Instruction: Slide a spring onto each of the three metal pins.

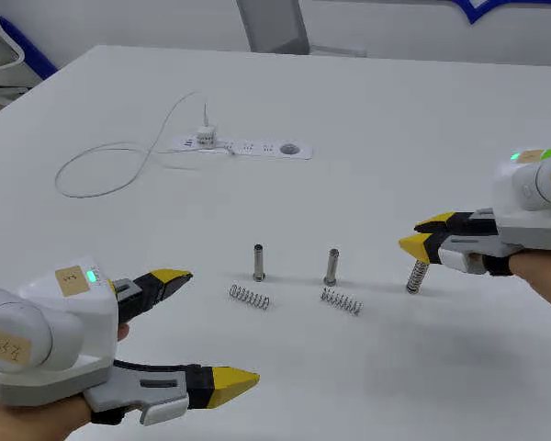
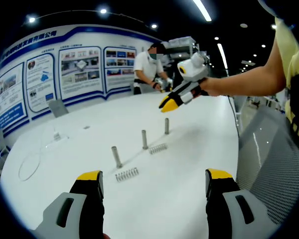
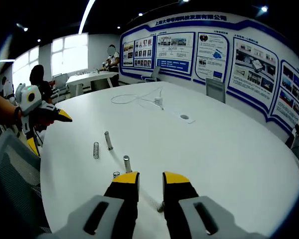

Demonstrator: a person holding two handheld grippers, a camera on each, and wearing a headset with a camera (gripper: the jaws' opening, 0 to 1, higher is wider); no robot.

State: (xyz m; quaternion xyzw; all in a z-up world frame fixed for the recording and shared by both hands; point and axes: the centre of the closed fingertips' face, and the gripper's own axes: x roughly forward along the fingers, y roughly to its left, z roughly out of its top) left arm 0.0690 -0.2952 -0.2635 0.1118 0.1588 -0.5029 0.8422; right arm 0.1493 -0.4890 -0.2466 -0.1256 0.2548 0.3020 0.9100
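Tabletop (image 1: 422, 110): white. The task's things are gathered around the middle pin (image 1: 331, 266), which is taken as the landmark for every place below.
Left gripper (image 1: 202, 326): held in front of the middle pin and off to its left, near the loose springs. Its fingers are spread wide and nothing is grasped.
Right gripper (image 1: 423, 234): held to the right of the middle pin, just above the right pin. Its fingers are parted by a narrow gap and nothing is seen between them.
Power strip (image 1: 243, 146): laid well beyond the middle pin with its cable, and not needed for the work.
Right pin (image 1: 416, 276): stood to the right of the middle pin. Coils are seen around its shaft and it leans slightly. Its top is hidden by a finger of the right gripper, so the seating cannot be fully checked.
Left pin (image 1: 258, 262): stood upright to the left of the middle pin, and bare like the middle pin itself.
Right loose spring (image 1: 341, 300): laid flat just in front of the middle pin.
Left loose spring (image 1: 249, 295): laid flat in front of the middle pin and to its left, just before the left pin.
Pins left: two, judged from the bare shafts, with one loose spring lying beside each.
Pins fitted: one, as judged from the coils on the right pin.
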